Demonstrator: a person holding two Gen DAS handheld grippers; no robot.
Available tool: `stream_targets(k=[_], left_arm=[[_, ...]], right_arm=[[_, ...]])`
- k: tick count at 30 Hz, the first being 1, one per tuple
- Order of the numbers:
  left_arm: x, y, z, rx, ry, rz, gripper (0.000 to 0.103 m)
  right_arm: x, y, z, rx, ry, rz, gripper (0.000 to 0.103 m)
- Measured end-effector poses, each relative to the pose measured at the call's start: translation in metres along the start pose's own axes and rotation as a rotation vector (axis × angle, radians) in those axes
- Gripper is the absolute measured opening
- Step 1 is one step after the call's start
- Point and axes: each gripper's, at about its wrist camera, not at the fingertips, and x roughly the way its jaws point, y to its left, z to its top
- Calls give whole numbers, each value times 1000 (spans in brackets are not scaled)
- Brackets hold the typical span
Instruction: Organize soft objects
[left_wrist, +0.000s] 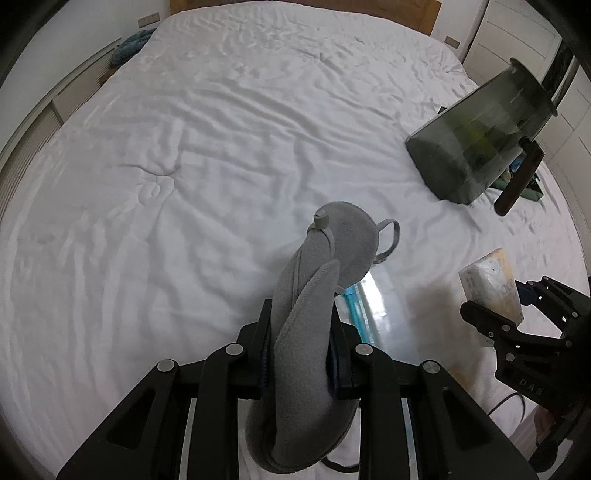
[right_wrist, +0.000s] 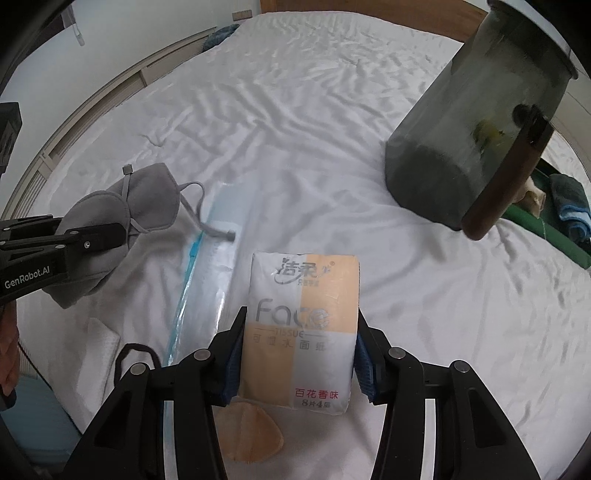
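My left gripper (left_wrist: 301, 325) is shut on a grey fleece eye mask (left_wrist: 314, 295), which hangs above the white bed with its strap loop trailing. In the right wrist view that mask (right_wrist: 147, 195) and the left gripper (right_wrist: 92, 236) sit at the left. My right gripper (right_wrist: 299, 347) is shut on a tissue pack (right_wrist: 301, 325), white and peach with "Face" printed on it, held upright over the sheet. The left wrist view shows the tissue pack (left_wrist: 491, 284) in the right gripper (left_wrist: 495, 314) at the right edge. A clear zip bag (right_wrist: 207, 280) with a blue seal lies flat on the bed below both.
A tall smoky-grey container (right_wrist: 472, 122) with a dark brown handle stands on the bed at the right. A peach round pad (right_wrist: 247, 432) and a black loop (right_wrist: 133, 354) lie near the bed's front edge. Blue and green cloths (right_wrist: 565, 210) lie far right. A wooden headboard (left_wrist: 406, 11) runs along the back.
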Motion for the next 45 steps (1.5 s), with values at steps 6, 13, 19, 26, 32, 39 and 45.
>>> stream_targets(k=[6, 13, 19, 26, 32, 39, 45], left_arm=[[-12, -13, 2, -2, 4, -1, 20], [-28, -37, 3, 6, 28, -11, 20], [-37, -62, 5, 18, 38, -17, 20], [-43, -85, 8, 39, 42, -5, 20], [-49, -104, 11, 54, 41, -2, 20], [-52, -137, 7, 80, 61, -17, 20], [-52, -181, -5, 103, 79, -27, 20]], right_arm=[[-18, -5, 0, 0, -13, 1, 49], [-41, -15, 2, -5, -23, -2, 49], [-63, -30, 2, -6, -33, -13, 49], [-84, -46, -4, 1, -42, -11, 49], [-97, -59, -12, 14, -48, -3, 49], [-114, -90, -28, 41, -44, -17, 49], [-129, -129, -43, 79, -31, -47, 49]])
